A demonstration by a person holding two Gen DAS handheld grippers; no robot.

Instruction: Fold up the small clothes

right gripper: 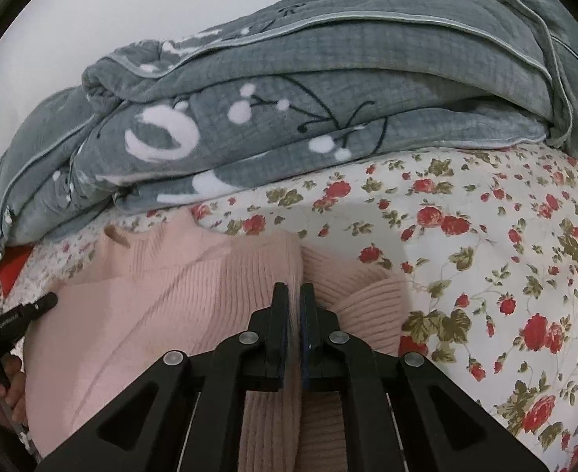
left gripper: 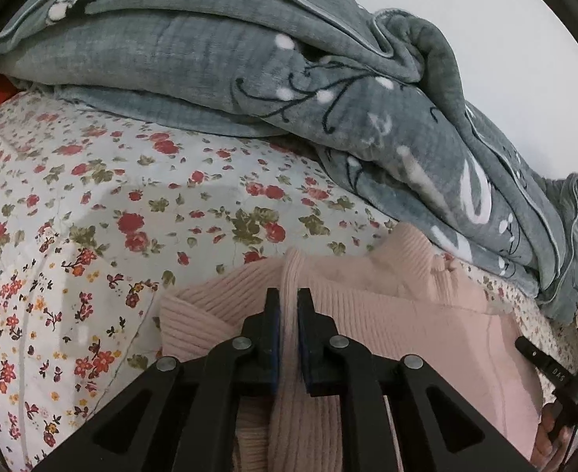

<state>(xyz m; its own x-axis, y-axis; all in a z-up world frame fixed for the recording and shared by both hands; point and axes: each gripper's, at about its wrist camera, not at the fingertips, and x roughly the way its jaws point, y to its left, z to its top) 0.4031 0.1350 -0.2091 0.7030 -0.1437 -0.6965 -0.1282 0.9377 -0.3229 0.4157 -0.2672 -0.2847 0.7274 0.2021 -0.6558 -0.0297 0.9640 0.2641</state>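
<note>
Slippage is our first worry — we have the left gripper [left gripper: 288, 303] pinched tight on a raised ridge of the pink ribbed knit sweater [left gripper: 426, 314], and the right gripper [right gripper: 293, 299] clamped the same way on another ridge of it, each with only a thin pleat of knit between the pads. If we lift or swing unevenly, we judge the stretchy rib could pull out of one pinch, or the fold could come out skewed. The sweater lies on the white bedsheet printed with red flowers [left gripper: 131, 204], its collar end just beside the heaped grey fleece blanket with white dots [left gripper: 249, 78] — a snag there is possible if we carry the cloth that way.

Our left view shows the long sweep of sheet toward the bed's left edge; our right view alone shows the sleeve cuff [right gripper: 367, 295] bunched beside the jaws, and sheet toward the right edge.
</note>
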